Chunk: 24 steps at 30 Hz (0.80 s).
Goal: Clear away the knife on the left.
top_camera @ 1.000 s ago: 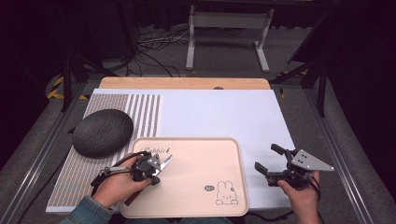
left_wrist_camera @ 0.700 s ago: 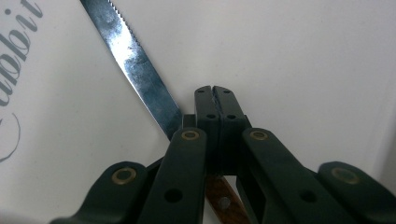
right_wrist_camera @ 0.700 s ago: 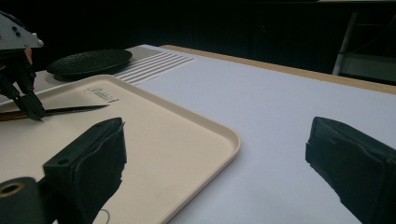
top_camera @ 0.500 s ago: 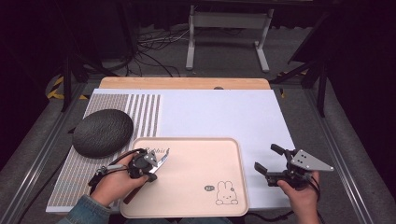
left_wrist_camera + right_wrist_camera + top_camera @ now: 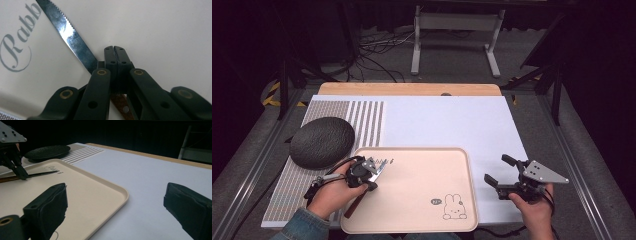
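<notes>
Left gripper point(image 5: 373, 172), jaws pinched on serrated knife point(image 5: 68, 35) where blade meets brown handle, now sits lower over 9 o'clock side of beige rabbit-print tray point(image 5: 422, 220); a second ago it was nearer tray's 10 o'clock corner. Blade tip points toward 1 o'clock, lying close to tray floor. Likely knife being set down. Right gripper point(image 5: 507, 174), jaws wide and empty, unmoved at 3 o'clock off tray. Dark round mat point(image 5: 322, 141) at 10 o'clock.

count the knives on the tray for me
1. A single serrated knife lies at the near left part of the tray, blade pointing away toward the "Rabbit" lettering, with the left gripper shut on it where blade meets wooden handle. No others visible.
</notes>
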{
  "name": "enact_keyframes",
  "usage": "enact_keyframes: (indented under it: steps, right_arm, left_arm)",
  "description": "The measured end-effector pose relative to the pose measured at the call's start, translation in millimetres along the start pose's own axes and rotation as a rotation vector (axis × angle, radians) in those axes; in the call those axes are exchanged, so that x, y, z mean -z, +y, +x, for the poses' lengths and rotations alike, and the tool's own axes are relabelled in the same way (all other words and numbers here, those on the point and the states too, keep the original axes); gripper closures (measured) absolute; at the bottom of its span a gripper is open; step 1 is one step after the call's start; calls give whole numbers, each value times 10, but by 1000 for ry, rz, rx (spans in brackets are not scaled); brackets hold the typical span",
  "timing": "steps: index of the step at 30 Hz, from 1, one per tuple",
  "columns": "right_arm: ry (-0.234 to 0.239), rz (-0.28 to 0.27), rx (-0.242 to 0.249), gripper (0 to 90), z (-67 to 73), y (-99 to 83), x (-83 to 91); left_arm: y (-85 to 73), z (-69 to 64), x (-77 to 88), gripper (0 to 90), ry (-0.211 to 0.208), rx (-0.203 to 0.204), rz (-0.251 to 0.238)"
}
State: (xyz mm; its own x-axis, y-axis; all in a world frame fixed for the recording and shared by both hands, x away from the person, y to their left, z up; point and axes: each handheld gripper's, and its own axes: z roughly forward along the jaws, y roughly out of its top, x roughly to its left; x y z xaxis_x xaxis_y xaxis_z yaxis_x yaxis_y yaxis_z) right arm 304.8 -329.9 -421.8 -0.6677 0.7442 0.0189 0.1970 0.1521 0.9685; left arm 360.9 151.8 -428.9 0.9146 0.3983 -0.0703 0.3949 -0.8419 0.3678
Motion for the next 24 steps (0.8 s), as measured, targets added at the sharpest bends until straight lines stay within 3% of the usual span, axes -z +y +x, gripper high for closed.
enact_keyframes:
  steps: [24]
  right_arm:
    - [1,6,2,59,1,-7,-10]
  left_arm:
    - [-163,162,59,900,45,85,-27]
